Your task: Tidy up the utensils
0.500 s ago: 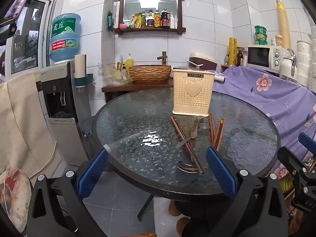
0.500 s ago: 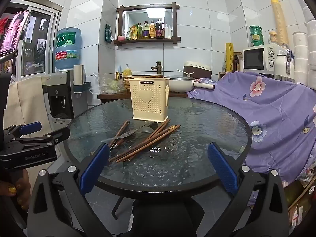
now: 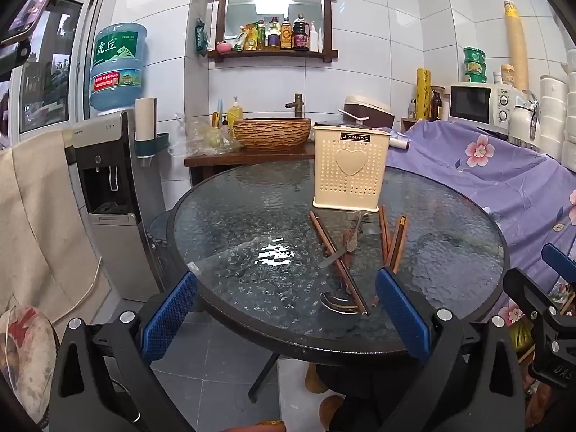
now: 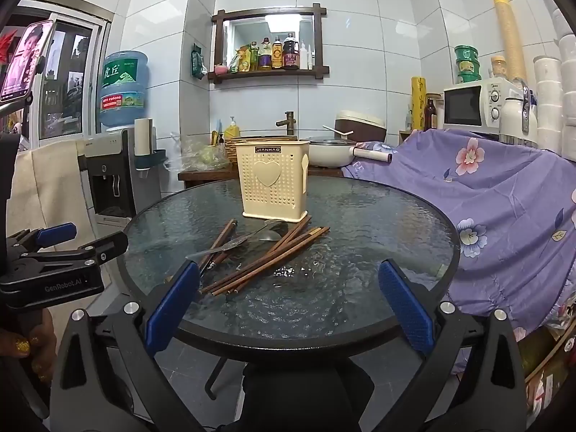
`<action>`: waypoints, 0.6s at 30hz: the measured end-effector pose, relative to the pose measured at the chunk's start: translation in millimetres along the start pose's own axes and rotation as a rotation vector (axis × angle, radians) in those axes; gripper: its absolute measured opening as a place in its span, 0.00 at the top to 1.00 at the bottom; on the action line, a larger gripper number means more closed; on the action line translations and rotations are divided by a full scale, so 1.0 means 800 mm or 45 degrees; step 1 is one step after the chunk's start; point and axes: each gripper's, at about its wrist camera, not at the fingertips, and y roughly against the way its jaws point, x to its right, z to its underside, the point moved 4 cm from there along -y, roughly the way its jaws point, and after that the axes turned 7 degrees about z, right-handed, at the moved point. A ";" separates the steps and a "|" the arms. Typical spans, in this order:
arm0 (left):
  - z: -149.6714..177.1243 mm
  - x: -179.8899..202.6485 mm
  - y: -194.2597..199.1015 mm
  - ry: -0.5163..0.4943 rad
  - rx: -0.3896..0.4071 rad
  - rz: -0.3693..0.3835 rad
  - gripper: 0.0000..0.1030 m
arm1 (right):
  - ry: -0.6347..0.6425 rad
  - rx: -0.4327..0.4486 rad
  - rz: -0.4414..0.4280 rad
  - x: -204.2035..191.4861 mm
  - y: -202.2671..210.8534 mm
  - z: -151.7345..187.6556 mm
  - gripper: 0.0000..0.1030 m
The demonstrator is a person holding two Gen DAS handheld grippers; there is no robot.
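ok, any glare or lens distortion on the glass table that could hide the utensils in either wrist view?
Left wrist: a bright ceiling-light glare patch on the glass table, left of the chopsticks, not covering them. Right wrist: smaller glints just past the chopsticks. Both views: strong fisheye bending and dark corners; utensils sharp.

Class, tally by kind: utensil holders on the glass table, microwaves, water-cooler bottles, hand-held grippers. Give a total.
Utensil holder: 1
Microwave: 1
Water-cooler bottle: 1
Hand-held grippers: 2 (left hand-held gripper, right hand-held gripper)
Total: 5
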 end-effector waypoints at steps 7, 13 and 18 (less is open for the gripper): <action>-0.003 -0.001 0.009 0.009 0.011 -0.005 0.06 | 0.000 0.001 0.001 -0.003 -0.005 0.000 0.05; -0.003 -0.002 0.007 0.014 0.002 0.004 0.06 | 0.001 0.001 0.001 -0.002 -0.004 0.000 0.05; -0.004 -0.002 0.006 0.009 -0.002 0.008 0.06 | 0.000 -0.001 0.001 -0.001 -0.004 0.000 0.05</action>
